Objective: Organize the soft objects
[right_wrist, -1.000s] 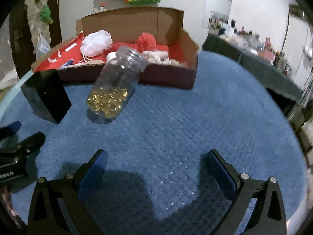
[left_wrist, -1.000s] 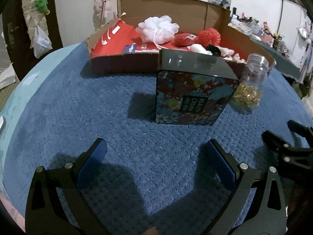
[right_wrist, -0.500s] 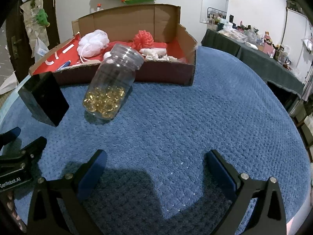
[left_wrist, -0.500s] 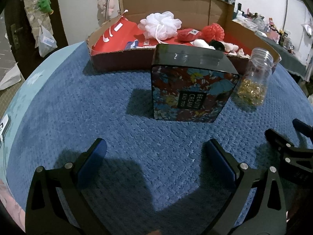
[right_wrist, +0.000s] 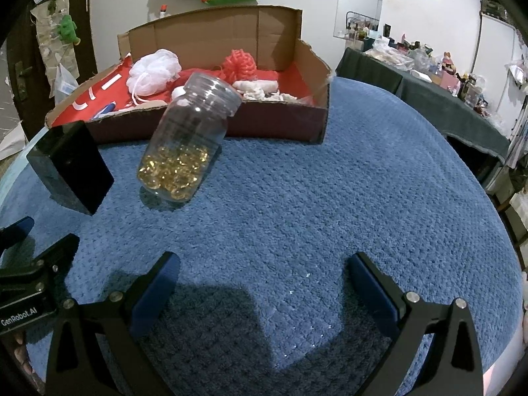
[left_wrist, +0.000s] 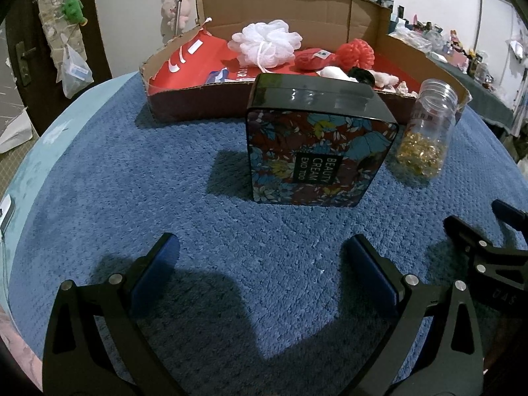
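both the left gripper (left_wrist: 260,257) and right gripper (right_wrist: 264,274) hover wide and empty, since the soft white pouf (left_wrist: 266,48) waits at twelve o'clock in the cardboard box (left_wrist: 363,10), behind the floral tin (left_wrist: 316,161).

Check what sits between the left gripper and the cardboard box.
Left wrist view: the floral tin stands on blue mat between left gripper and cardboard box.

Both cams sit low over the blue mat (left_wrist: 132,171), facing the cardboard box (right_wrist: 211,29). Left one's closer to the floral tin (left_wrist: 316,155); both catch the jar (right_wrist: 184,145).
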The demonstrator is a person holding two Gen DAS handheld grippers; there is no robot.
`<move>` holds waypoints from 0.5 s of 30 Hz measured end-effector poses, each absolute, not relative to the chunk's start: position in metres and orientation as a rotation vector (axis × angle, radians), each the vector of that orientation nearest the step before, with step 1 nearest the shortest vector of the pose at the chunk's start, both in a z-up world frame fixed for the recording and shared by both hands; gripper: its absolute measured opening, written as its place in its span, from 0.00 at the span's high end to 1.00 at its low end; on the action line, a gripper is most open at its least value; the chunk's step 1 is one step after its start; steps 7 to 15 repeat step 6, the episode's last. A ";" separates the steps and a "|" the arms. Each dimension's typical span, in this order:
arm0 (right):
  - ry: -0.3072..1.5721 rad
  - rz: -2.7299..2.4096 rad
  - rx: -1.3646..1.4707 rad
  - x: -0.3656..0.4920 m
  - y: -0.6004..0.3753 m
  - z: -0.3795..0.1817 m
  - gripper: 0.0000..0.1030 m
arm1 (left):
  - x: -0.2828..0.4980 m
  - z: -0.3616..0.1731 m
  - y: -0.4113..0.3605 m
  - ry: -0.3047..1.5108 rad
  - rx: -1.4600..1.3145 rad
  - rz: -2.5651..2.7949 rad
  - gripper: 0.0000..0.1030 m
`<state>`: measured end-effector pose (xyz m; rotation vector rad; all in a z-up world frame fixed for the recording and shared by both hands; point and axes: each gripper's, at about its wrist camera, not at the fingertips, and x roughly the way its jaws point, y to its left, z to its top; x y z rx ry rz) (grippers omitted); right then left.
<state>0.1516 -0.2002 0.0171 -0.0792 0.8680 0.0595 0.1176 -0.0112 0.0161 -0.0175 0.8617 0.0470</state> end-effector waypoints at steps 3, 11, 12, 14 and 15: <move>0.867 0.058 -0.079 0.151 -0.200 0.017 0.00 | 0.118 0.016 -0.012 0.861 -0.017 0.048 0.00; 0.868 0.059 -0.079 0.151 -0.200 0.017 0.00 | 0.118 0.016 -0.012 0.861 -0.017 0.048 0.00; 0.868 0.059 -0.079 0.151 -0.200 0.017 0.00 | 0.118 0.016 -0.012 0.861 -0.017 0.048 0.00; 0.868 0.059 -0.079 0.151 -0.200 0.017 0.00 | 0.118 0.016 -0.012 0.861 -0.017 0.048 0.00; 0.868 0.059 -0.079 0.151 -0.200 0.017 0.00 | 0.118 0.016 -0.012 0.861 -0.017 0.048 0.00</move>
